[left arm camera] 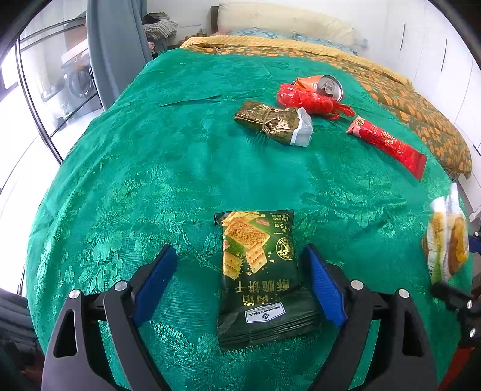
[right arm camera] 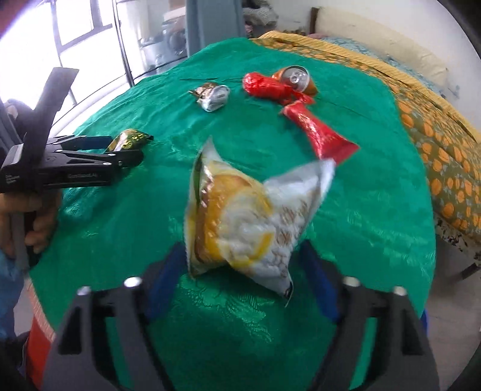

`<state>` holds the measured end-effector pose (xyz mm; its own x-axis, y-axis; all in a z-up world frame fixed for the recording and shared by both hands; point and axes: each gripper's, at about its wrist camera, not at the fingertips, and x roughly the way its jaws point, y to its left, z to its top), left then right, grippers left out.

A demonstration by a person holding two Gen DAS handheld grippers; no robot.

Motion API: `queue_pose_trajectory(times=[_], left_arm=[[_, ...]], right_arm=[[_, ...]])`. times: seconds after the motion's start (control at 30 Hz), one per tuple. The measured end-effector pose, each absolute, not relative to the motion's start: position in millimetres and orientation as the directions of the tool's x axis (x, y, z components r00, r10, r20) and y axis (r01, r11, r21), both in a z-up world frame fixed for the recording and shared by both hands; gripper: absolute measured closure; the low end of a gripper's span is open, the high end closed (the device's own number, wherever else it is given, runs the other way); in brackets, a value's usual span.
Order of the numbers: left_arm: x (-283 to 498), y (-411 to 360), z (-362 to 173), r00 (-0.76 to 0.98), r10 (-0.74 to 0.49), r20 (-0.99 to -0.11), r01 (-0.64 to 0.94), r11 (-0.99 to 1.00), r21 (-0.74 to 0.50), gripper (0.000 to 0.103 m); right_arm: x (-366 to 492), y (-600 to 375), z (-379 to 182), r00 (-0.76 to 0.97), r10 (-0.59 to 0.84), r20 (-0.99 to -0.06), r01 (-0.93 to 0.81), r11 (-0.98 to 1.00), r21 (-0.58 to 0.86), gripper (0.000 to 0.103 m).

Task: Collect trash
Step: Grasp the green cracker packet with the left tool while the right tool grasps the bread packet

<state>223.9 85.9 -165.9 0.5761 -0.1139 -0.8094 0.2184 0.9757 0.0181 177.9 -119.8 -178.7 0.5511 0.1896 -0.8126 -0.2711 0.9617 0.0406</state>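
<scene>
Green cloth, bright litter

The bedspread (left arm camera: pixel 150 180) was emerald green with a woven floral pattern. The cracker packet (left arm camera: pixel 258 270) was dark green with gold print; the snack bag (right arm camera: pixel 246 219) was white and yellow. The can (left arm camera: pixel 323 85) was orange, the long wrapper (left arm camera: pixel 387 144) red, and the quilt (left arm camera: pixel 421 120) olive with orange spots.

Green brocade cloth (left arm camera: pixel 180 150) over bed; orange-patterned quilt (left arm camera: pixel 421 120) beyond; cream pillow (left arm camera: pixel 285 21); washing machine (left arm camera: pixel 78 81) behind glass.
</scene>
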Motion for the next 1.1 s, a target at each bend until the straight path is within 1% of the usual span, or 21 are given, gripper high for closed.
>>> queue_pose_trajectory(times=[0.07, 0.13, 0.23, 0.33, 0.57, 0.97, 1.1], left_arm=[[223.5, 85.7, -166.2, 0.574, -0.109, -0.811, 0.215, 0.976, 0.021, 0.014], [223.4, 86.5, -167.3, 0.571, -0.095, -0.816, 0.202, 0.979, 0.027, 0.01], [222.1, 87.2, -167.7, 0.568, -0.092, -0.818, 0.195, 0.98, 0.025, 0.008], [221.4, 86.7, -167.7, 0.569, -0.087, -0.818, 0.193, 0.981, 0.03, 0.008], [222.0, 87.2, -167.7, 0.568, -0.087, -0.818, 0.193, 0.981, 0.03, 0.007], [222.7, 87.5, -168.6, 0.568, -0.082, -0.819, 0.19, 0.981, 0.034, 0.006], [222.2, 89.0, -168.8, 0.562, -0.096, -0.822, 0.194, 0.981, 0.017, 0.006]], right_arm=[[179.2, -120.0, -183.6, 0.556, 0.201, -0.807, -0.262, 0.963, 0.059, 0.024], [185.1, -118.3, -185.8, 0.569, 0.189, -0.8, -0.242, 0.969, 0.056, 0.02], [190.2, -118.1, -186.8, 0.583, 0.182, -0.792, -0.211, 0.975, 0.069, 0.018], [189.2, -114.5, -188.3, 0.594, 0.162, -0.788, -0.207, 0.977, 0.045, 0.016], [190.0, -114.5, -189.3, 0.592, 0.155, -0.791, -0.205, 0.978, 0.038, 0.015], [190.7, -115.1, -189.9, 0.593, 0.156, -0.79, -0.204, 0.978, 0.04, 0.014], [187.6, -118.9, -188.9, 0.598, 0.174, -0.782, -0.2, 0.978, 0.065, 0.014]])
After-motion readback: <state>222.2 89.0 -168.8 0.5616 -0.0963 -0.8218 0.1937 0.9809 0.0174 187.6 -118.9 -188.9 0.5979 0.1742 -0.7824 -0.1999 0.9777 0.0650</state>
